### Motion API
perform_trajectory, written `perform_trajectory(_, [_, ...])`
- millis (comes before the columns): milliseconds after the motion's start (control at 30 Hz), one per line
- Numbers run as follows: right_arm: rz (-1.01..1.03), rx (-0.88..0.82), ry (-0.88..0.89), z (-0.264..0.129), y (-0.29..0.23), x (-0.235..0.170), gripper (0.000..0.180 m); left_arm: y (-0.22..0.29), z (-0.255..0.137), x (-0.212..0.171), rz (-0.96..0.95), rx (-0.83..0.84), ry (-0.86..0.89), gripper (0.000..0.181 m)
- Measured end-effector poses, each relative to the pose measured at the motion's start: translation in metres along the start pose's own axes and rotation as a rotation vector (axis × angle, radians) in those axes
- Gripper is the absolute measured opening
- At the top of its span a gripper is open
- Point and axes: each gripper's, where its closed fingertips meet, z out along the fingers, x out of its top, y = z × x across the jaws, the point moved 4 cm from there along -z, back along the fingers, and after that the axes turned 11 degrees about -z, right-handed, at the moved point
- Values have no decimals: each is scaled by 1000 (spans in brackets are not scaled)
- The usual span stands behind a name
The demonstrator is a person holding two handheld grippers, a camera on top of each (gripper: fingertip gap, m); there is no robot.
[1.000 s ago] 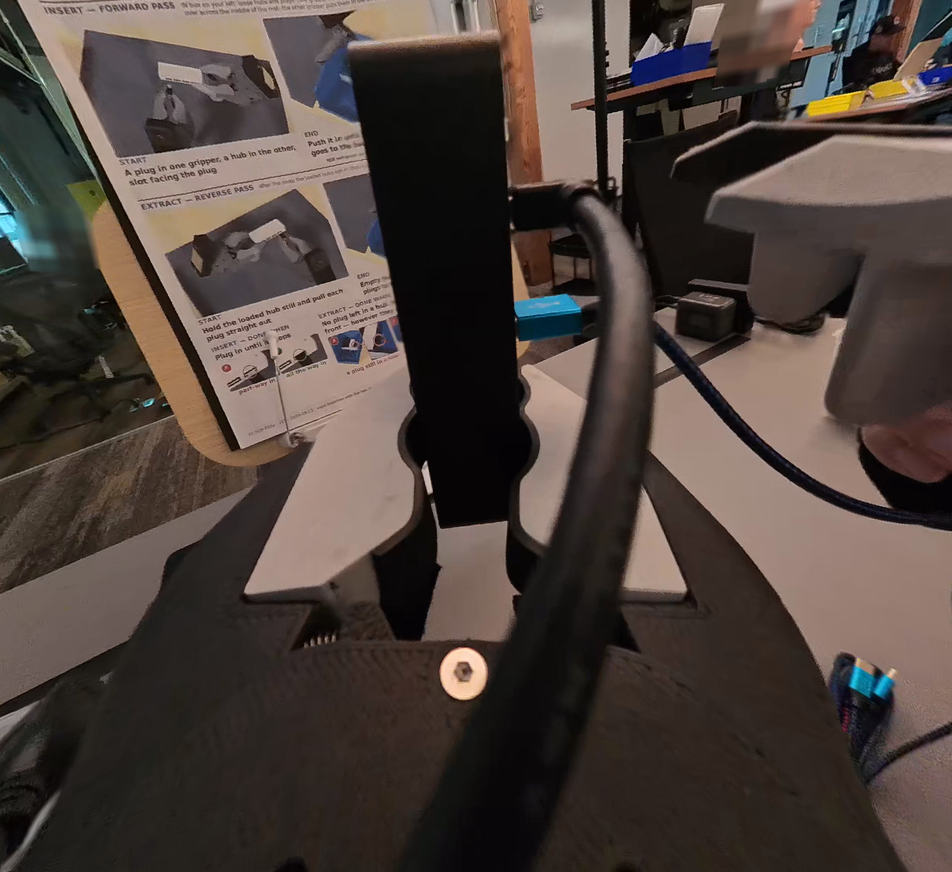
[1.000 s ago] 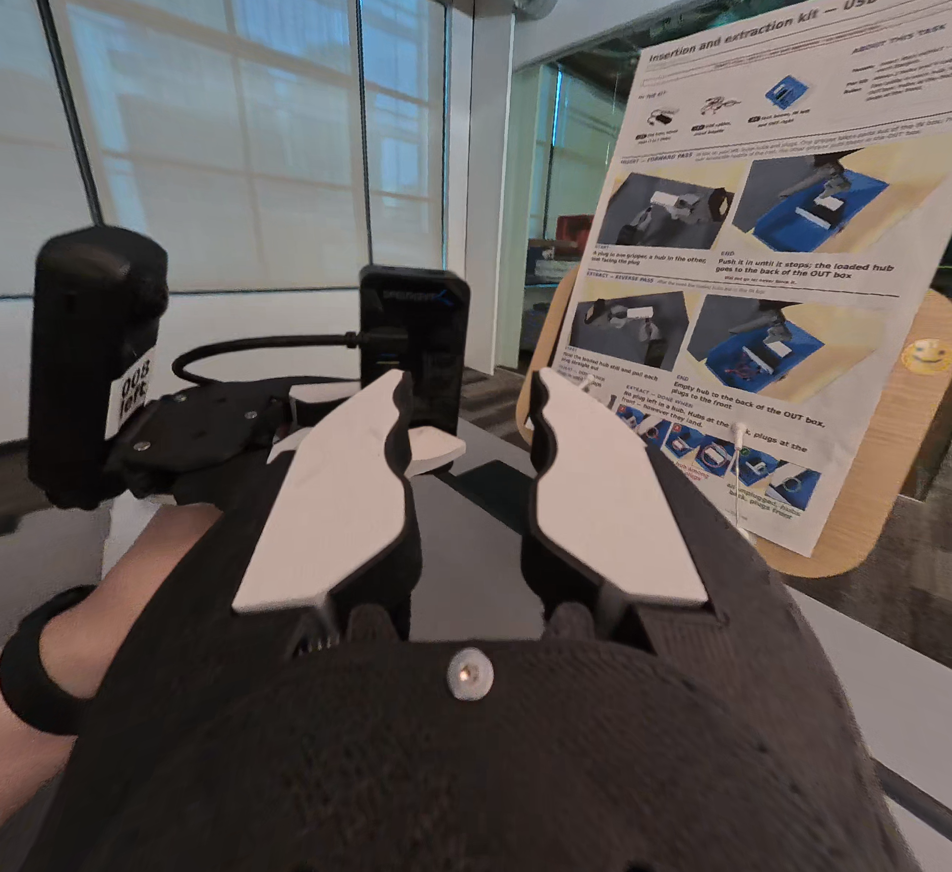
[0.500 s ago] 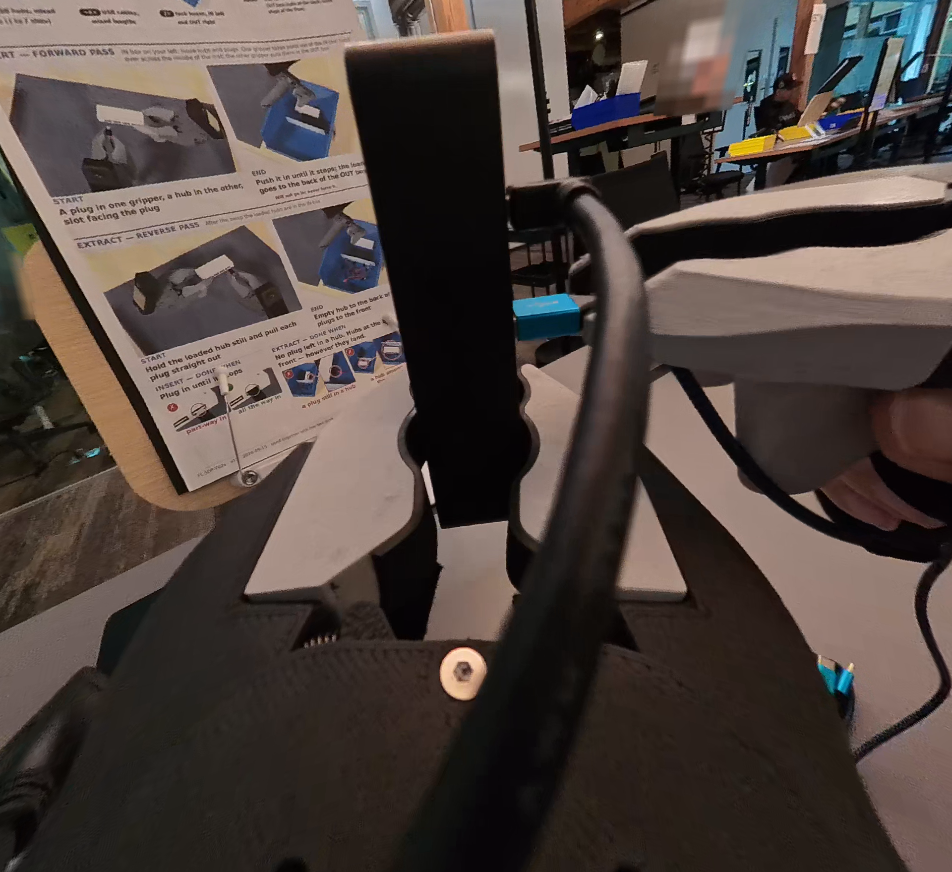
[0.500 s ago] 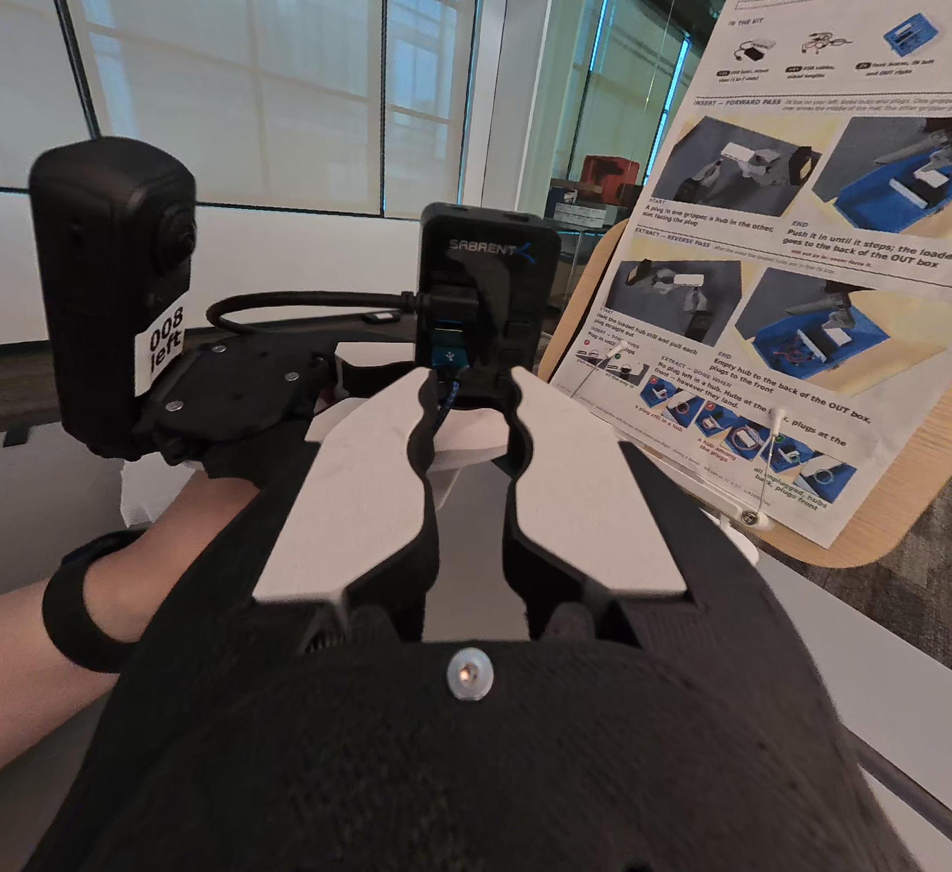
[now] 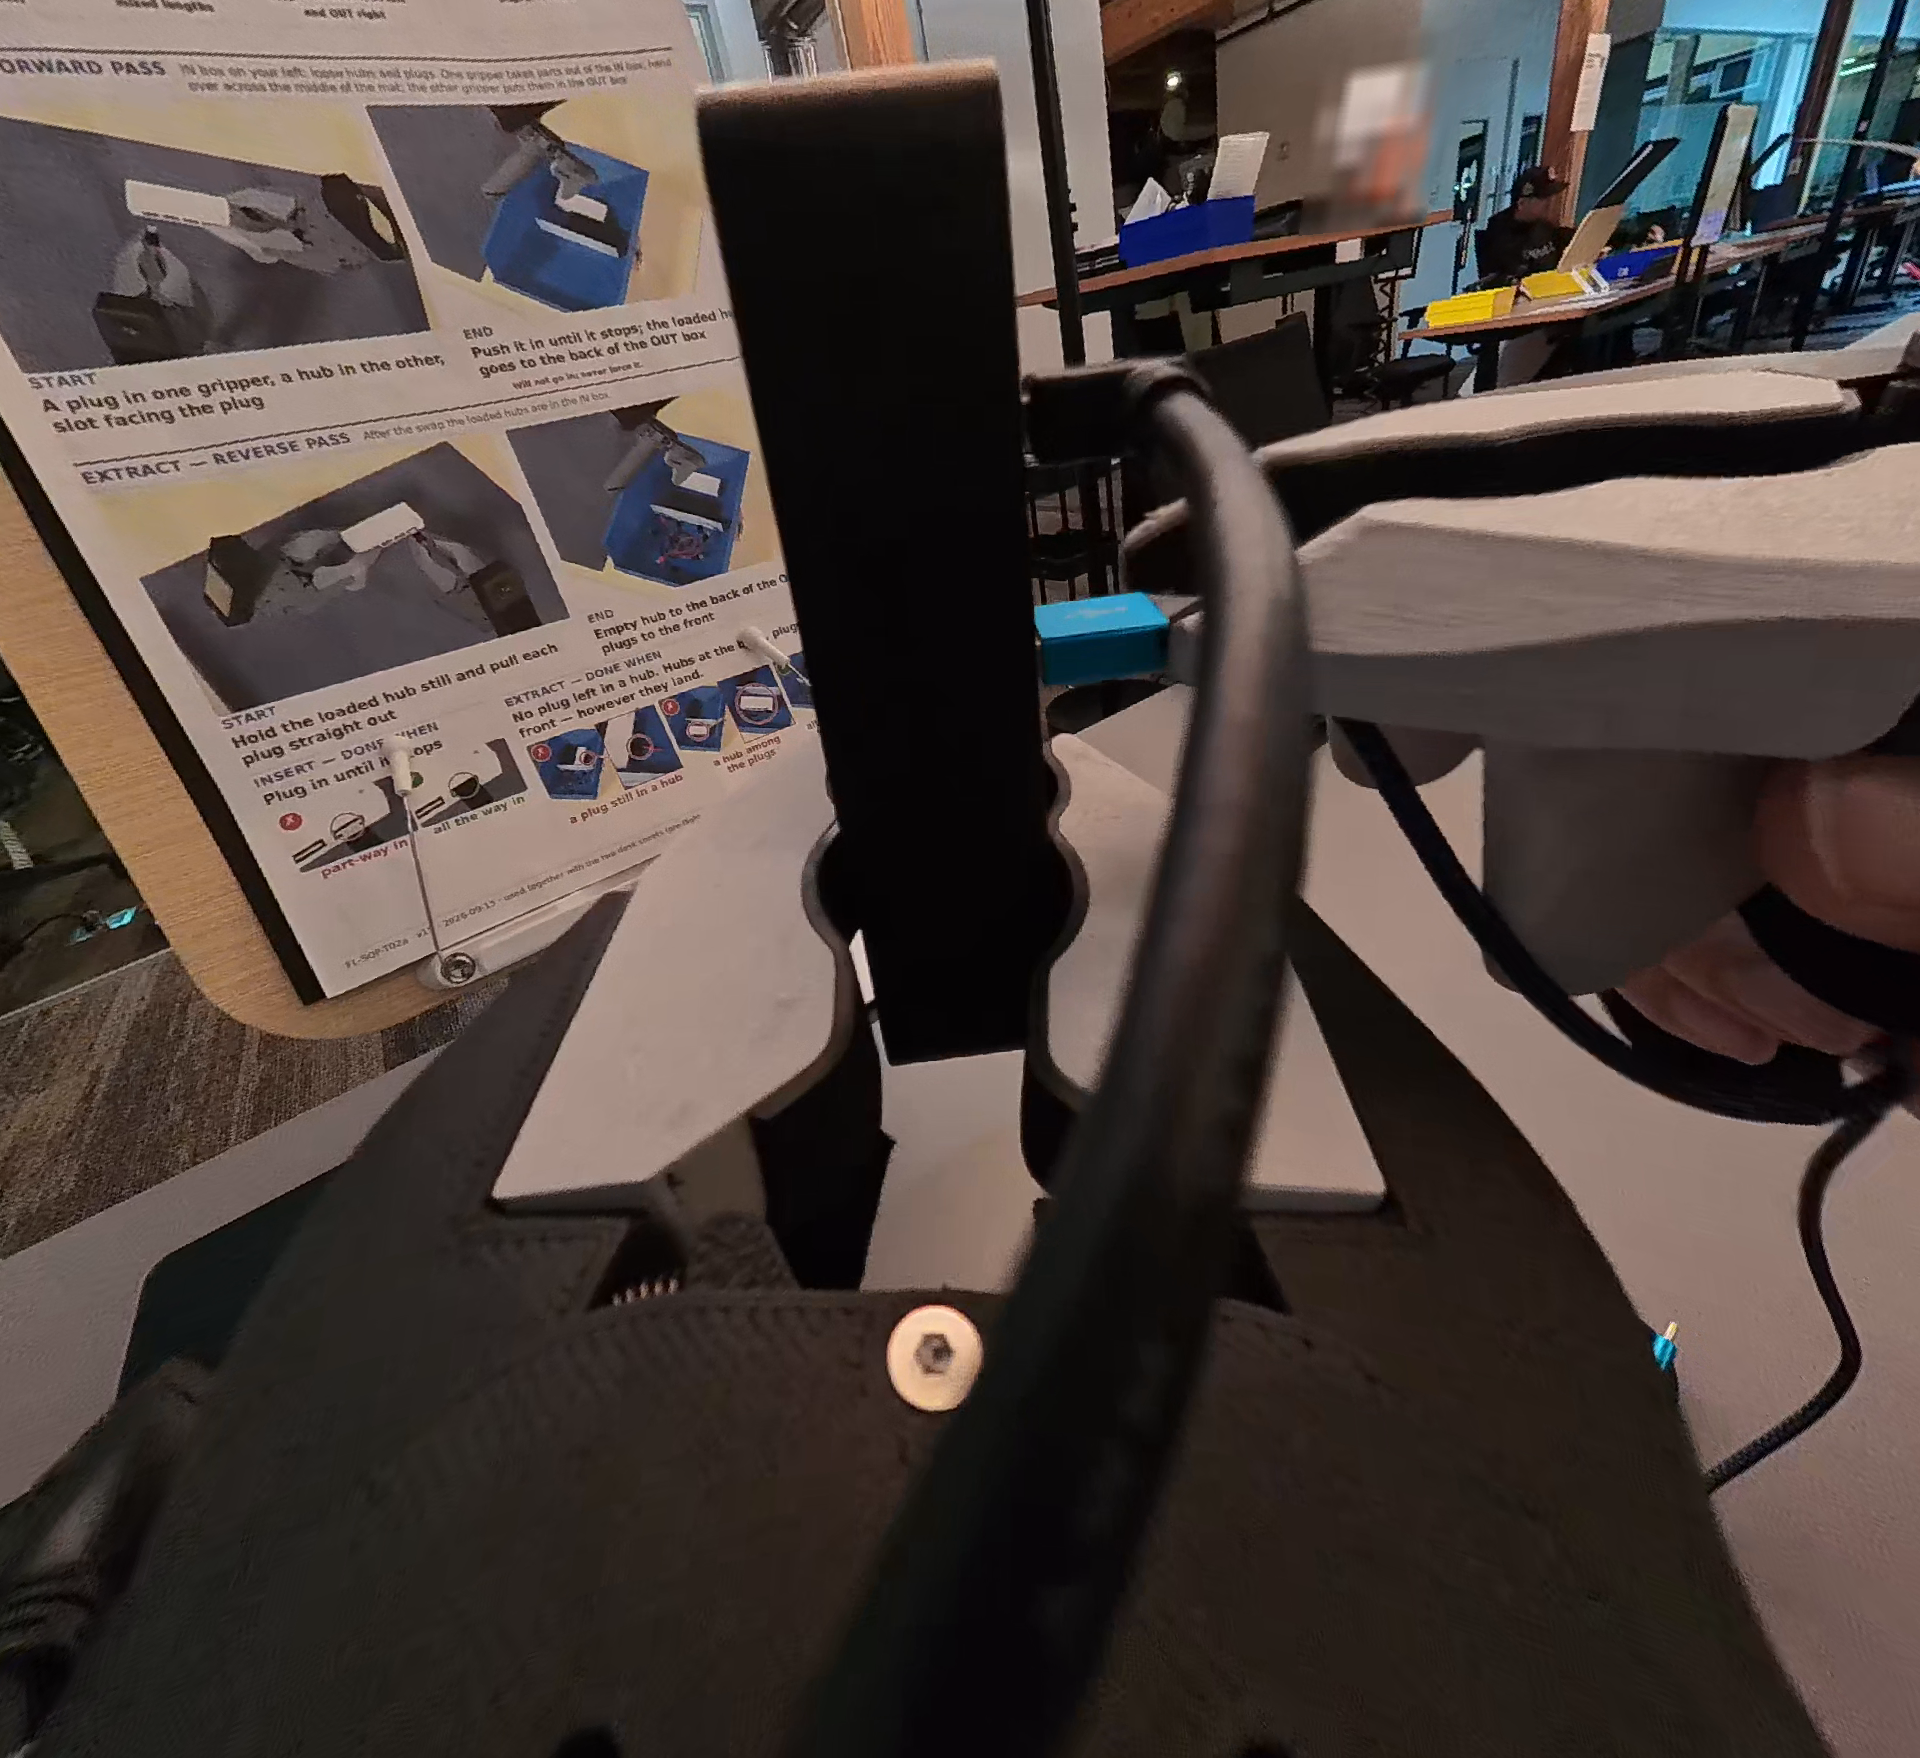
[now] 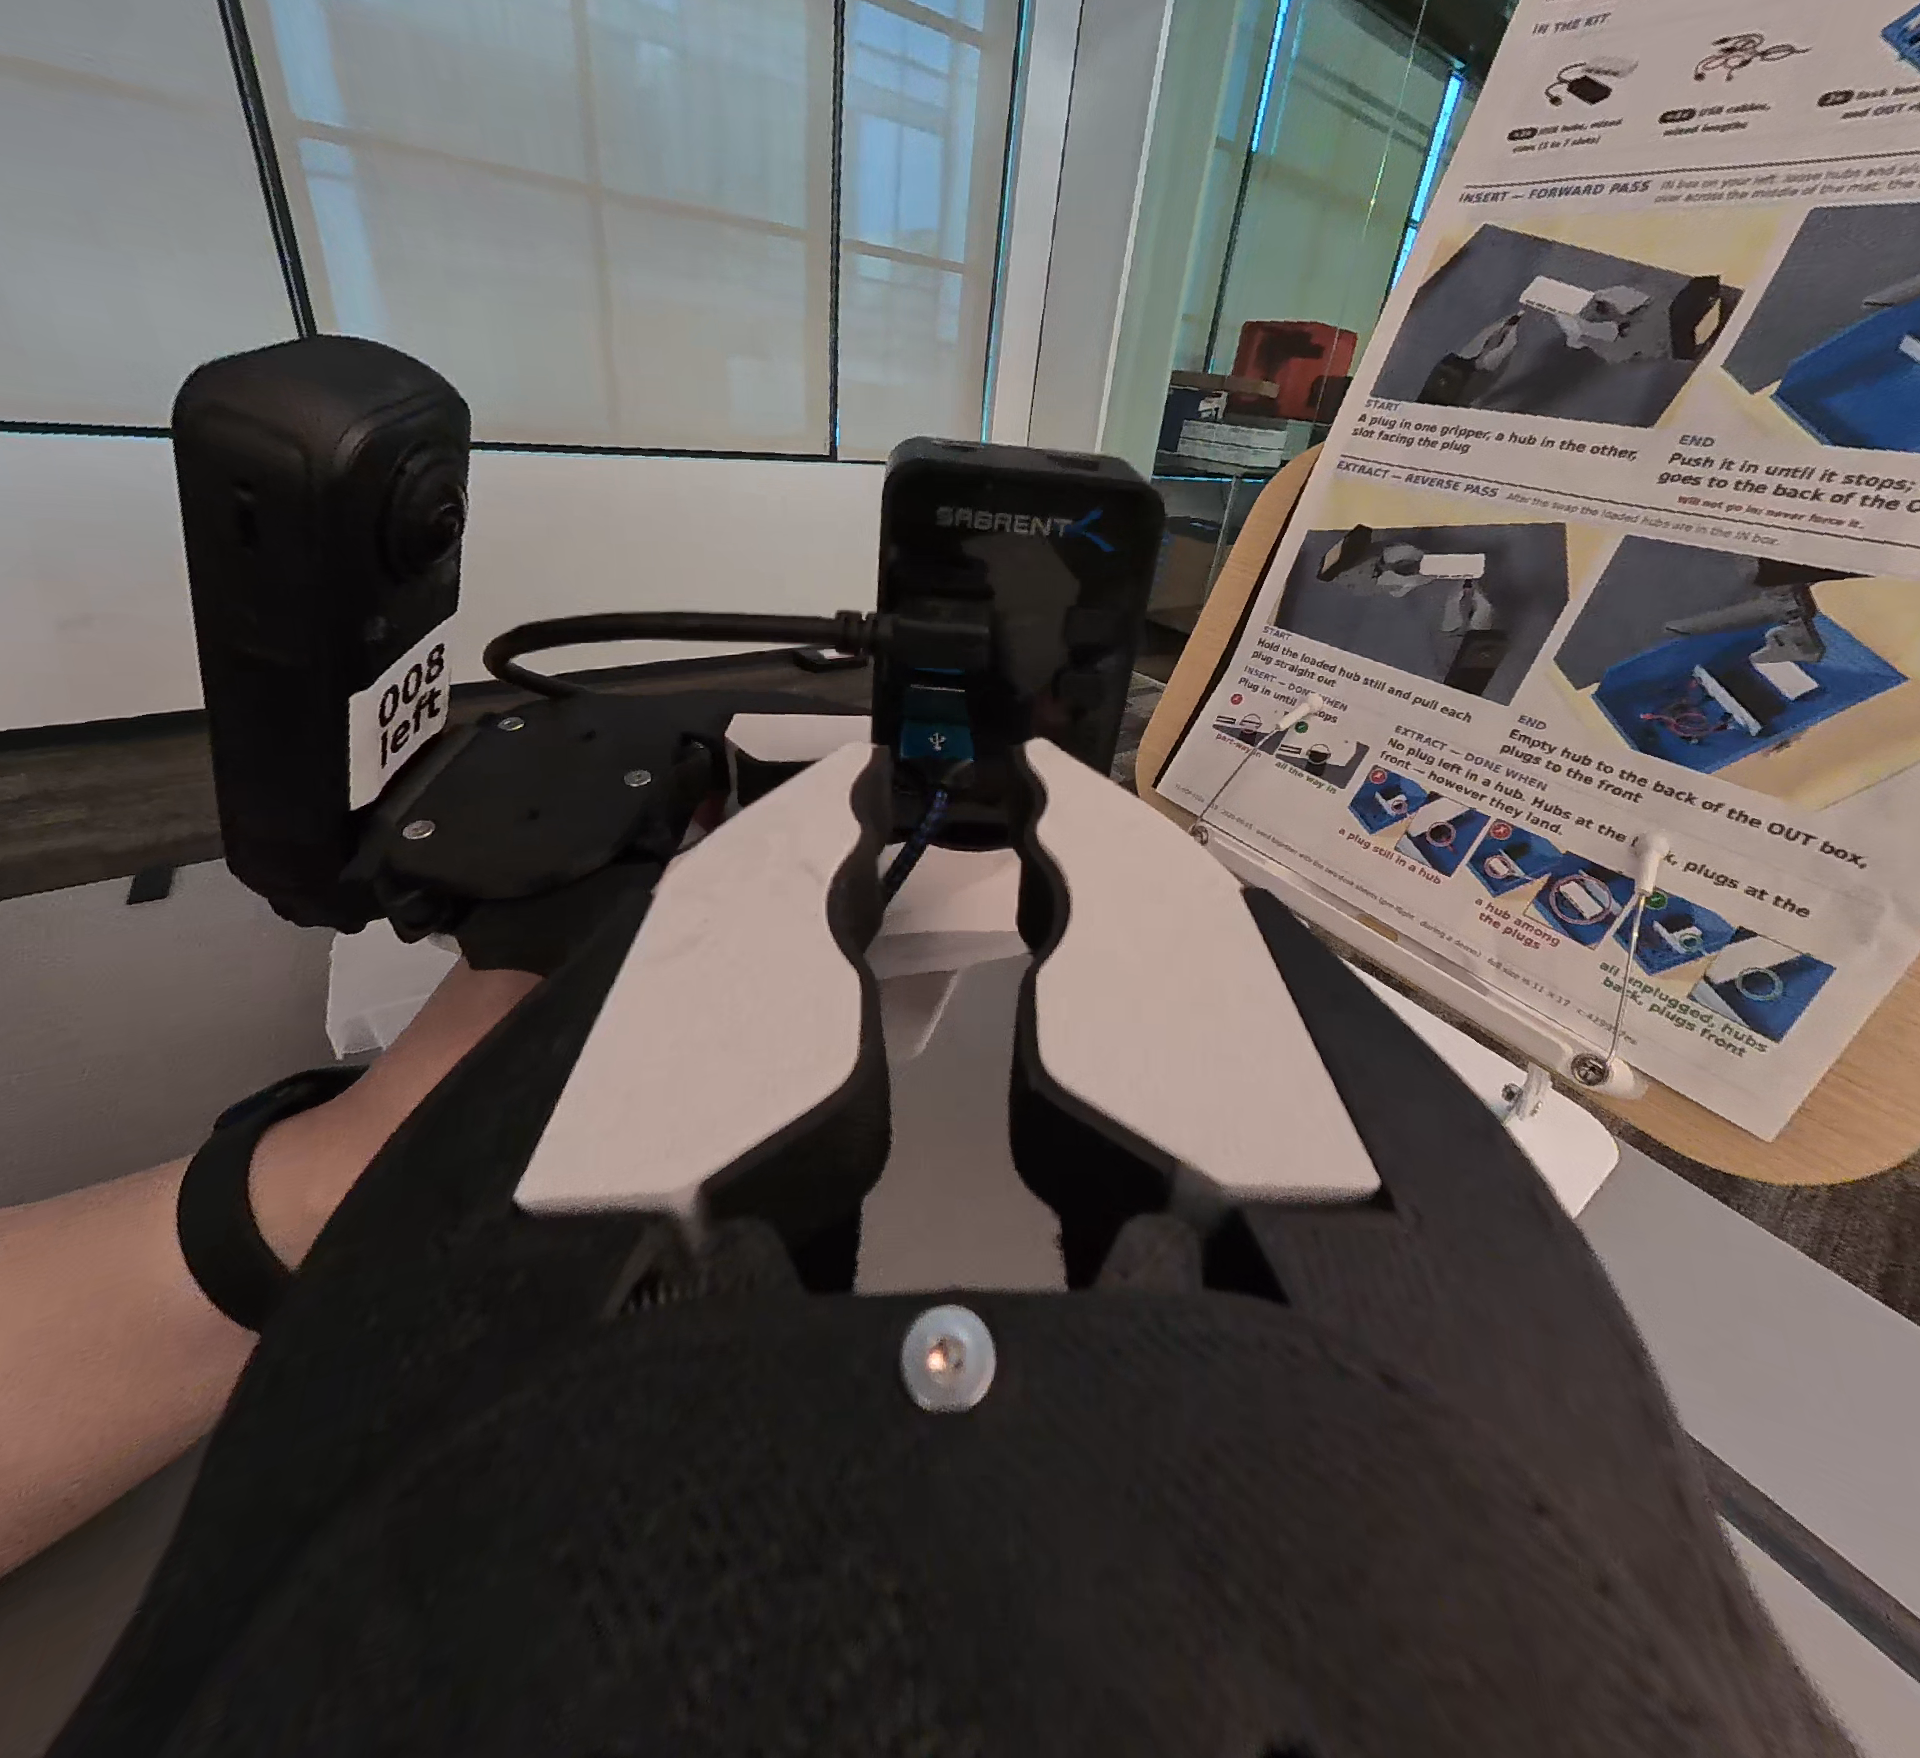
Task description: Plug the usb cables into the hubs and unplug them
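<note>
My left gripper point(image 5: 940, 887) is shut on a black USB hub point(image 5: 883, 513) and holds it upright above the table. The hub's thick black cable point(image 5: 1195, 825) arcs back over the gripper. A blue USB plug point(image 5: 1101, 636) sits in the hub's right side. My right gripper point(image 6: 943, 773) reaches in from the right, and its fingers point(image 5: 1558, 607) are closed at the rear of that plug point(image 6: 935, 734). The plug's dark braided cable point(image 6: 914, 841) hangs between them. In the right wrist view the hub point(image 6: 1023, 607) stands straight ahead.
An instruction sheet on a wooden board point(image 5: 364, 461) stands close behind the hub and at the right of the right wrist view point(image 6: 1610, 617). The braided cable trails over the white table point(image 5: 1818, 1552) to a blue connector point(image 5: 1665, 1345). Desks and chairs stand far behind.
My right gripper moved in to the hub and narrowed its fingers from wide open onto the blue plug. The plug stays in the hub. My left gripper still holds the hub.
</note>
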Motion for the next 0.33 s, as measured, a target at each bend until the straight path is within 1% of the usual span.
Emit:
perform_trajectory(33, [1,7,-1,0,-1,0,21,1,0,0,0,-1,1,28])
perform_trajectory(267, [-1,16,-21,2,-2,-2,21,5,1,0,19,-11,-1,28])
perform_trajectory(333, [-7,17,-18,2,-2,-3,14,6,1,0,29,-10,-4,28])
